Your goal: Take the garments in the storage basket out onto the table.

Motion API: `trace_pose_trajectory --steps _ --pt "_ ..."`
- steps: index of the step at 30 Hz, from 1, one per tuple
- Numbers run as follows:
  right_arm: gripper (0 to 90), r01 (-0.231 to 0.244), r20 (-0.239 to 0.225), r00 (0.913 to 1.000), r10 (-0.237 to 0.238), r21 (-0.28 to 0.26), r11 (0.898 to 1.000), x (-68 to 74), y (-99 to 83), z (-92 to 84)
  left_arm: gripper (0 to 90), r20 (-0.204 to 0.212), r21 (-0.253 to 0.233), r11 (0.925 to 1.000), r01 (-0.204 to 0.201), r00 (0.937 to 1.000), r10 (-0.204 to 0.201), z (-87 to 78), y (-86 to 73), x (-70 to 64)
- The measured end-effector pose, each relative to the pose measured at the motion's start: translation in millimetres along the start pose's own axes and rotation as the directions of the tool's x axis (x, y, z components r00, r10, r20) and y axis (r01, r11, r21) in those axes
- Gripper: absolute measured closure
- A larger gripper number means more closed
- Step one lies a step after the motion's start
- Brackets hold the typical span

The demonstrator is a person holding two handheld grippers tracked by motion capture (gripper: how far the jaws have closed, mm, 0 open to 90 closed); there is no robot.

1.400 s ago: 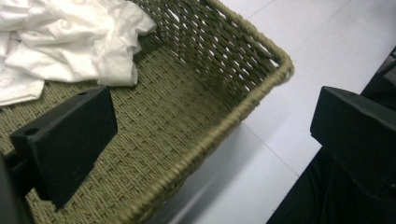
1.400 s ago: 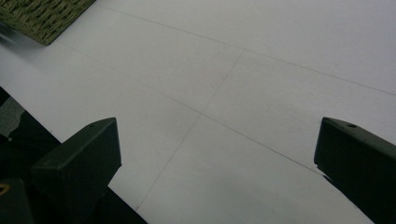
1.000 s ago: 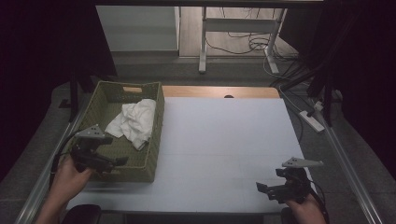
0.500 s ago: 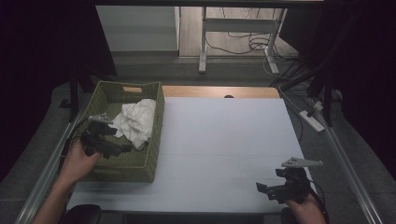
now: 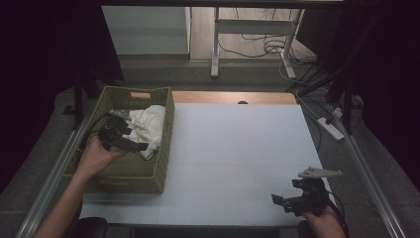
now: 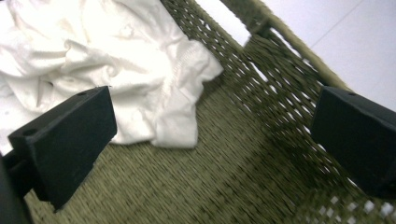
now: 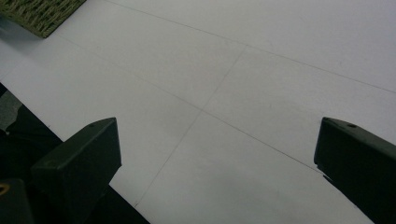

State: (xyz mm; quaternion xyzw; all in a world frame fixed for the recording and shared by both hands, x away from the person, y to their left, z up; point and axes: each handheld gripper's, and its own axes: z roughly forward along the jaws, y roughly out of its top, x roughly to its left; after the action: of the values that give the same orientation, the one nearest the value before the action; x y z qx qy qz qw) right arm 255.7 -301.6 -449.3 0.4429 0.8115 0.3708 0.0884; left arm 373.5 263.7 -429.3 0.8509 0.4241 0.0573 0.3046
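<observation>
Reaching deeper into the woven basket [image 5: 130,173], the left gripper [image 6: 205,154] now hangs wide open, empty, beside the white cloth [image 6: 107,70] in its far end: soft, light, best pinched at a fold. Right gripper [image 5: 289,202] idles open.

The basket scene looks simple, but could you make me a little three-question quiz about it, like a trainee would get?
1. True or false: the white cloth lies inside the woven basket.
2. Which gripper is over the basket? A) left gripper B) right gripper
3. Fill in: the right gripper's jaws stand ____ above the bare white table.

Key: 1 true; 2 A; 3 open.
</observation>
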Motion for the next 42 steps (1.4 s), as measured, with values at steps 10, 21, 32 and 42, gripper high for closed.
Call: trace_pose_trajectory --steps 10,21,32,42 --pt "0.7 0.008 -0.004 1.0000 -0.008 0.006 1.000 0.4 0.2 0.2 2.9 -0.008 0.103 0.9946 0.014 0.9999 -0.013 36.5 19.1 20.3" --pt "0.7 0.014 -0.012 0.9998 -0.014 0.003 1.000 0.6 0.0 0.4 6.6 -0.023 0.247 0.9689 0.019 0.9996 -0.013 75.5 22.1 31.5" --pt "0.7 0.029 -0.018 0.9994 -0.029 0.007 1.000 1.6 0.1 0.6 41.1 -0.046 0.417 0.9091 -0.004 0.9986 0.026 97.4 16.6 26.6" --pt "0.7 0.029 -0.021 0.9994 -0.029 0.007 1.000 1.4 0.1 0.7 81.1 -0.022 0.320 0.9441 0.079 0.9968 -0.076 78.4 20.8 32.7"
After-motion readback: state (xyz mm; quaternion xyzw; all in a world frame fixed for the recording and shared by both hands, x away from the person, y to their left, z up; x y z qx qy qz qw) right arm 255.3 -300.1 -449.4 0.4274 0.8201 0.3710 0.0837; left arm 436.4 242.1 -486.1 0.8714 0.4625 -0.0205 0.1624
